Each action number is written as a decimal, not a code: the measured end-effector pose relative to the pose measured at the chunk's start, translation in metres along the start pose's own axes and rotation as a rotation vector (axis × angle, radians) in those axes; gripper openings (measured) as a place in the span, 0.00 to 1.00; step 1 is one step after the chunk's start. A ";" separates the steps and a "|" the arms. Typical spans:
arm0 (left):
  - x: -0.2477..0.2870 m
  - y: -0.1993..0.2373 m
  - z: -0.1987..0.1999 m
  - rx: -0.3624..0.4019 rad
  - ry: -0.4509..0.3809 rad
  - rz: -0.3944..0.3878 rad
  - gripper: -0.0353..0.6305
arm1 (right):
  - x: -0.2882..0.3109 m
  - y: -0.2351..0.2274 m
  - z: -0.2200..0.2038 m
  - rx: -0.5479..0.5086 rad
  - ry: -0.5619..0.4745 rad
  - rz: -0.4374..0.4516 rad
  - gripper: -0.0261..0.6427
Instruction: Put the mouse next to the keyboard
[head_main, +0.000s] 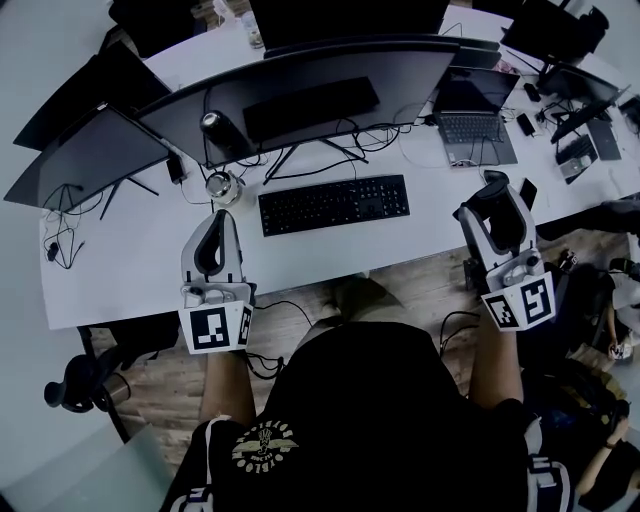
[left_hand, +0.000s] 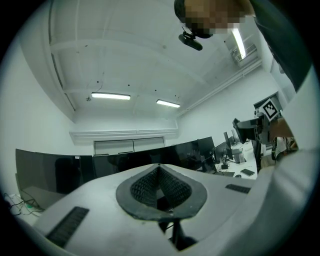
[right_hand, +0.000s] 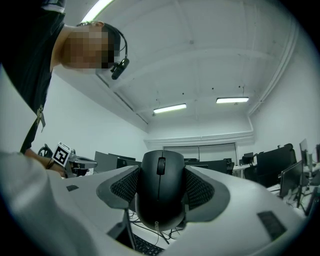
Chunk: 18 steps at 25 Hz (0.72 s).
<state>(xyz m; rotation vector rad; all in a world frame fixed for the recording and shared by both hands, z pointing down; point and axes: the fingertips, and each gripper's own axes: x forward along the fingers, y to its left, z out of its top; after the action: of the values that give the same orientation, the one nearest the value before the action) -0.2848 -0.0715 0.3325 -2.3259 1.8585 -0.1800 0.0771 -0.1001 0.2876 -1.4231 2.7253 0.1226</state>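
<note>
A black mouse (right_hand: 160, 189) sits wheel-up between the ribbed pads of my right gripper (right_hand: 161, 175), which is shut on it. From the head view that gripper (head_main: 497, 187) and the mouse (head_main: 494, 203) are held over the white desk's (head_main: 140, 270) front right edge, to the right of the black keyboard (head_main: 334, 204). A corner of the keyboard (right_hand: 144, 245) shows low in the right gripper view. My left gripper (head_main: 220, 218) hovers left of the keyboard's front corner. Its jaws (left_hand: 159, 172) are shut with nothing between them.
A wide curved monitor (head_main: 300, 95) and its stand rise behind the keyboard, with cables around. Two more monitors (head_main: 85, 150) stand at the left, a metal cup (head_main: 221, 186) near them. An open laptop (head_main: 473, 112) and a phone (head_main: 527, 191) lie at the right.
</note>
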 end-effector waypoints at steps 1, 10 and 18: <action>0.003 0.001 -0.001 0.000 0.003 -0.001 0.06 | 0.003 -0.002 -0.004 0.005 0.006 0.000 0.46; 0.035 0.002 -0.020 -0.002 0.038 -0.012 0.06 | 0.033 -0.021 -0.040 0.050 0.069 -0.003 0.46; 0.062 -0.002 -0.031 -0.009 0.059 -0.028 0.06 | 0.052 -0.040 -0.079 0.082 0.159 -0.009 0.46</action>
<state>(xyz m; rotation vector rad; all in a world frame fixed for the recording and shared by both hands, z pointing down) -0.2752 -0.1334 0.3626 -2.3783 1.8574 -0.2464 0.0784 -0.1734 0.3594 -1.4827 2.8105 -0.1057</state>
